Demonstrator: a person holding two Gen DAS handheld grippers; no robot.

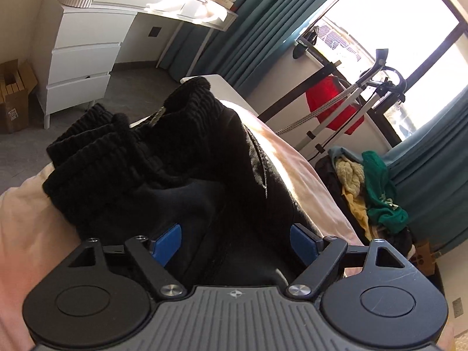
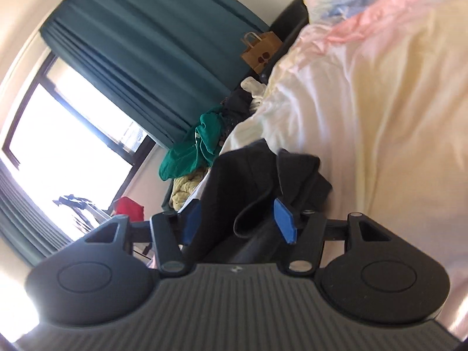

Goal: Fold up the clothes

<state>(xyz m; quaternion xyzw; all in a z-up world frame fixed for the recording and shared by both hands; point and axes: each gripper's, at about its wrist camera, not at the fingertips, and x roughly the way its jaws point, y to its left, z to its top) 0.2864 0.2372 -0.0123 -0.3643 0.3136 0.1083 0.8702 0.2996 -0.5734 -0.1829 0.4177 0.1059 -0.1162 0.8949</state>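
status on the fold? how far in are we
Early. Done: nothing looks finished; the black garment lies bunched on the bed. In hand: left hand-held gripper and right hand-held gripper both open, straddling its fabric, no pinch. Left: the fold itself, plus the clothes pile beside the bed.

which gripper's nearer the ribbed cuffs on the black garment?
Left. The left gripper hangs open over the black garment, its ribbed cuffs just ahead. The right gripper, also open, is at a smooth part of the garment; no cuffs show in its view.

White dresser [image 1: 82, 58]; teal curtains [image 1: 257, 29]; sunlit window [image 1: 389, 23].
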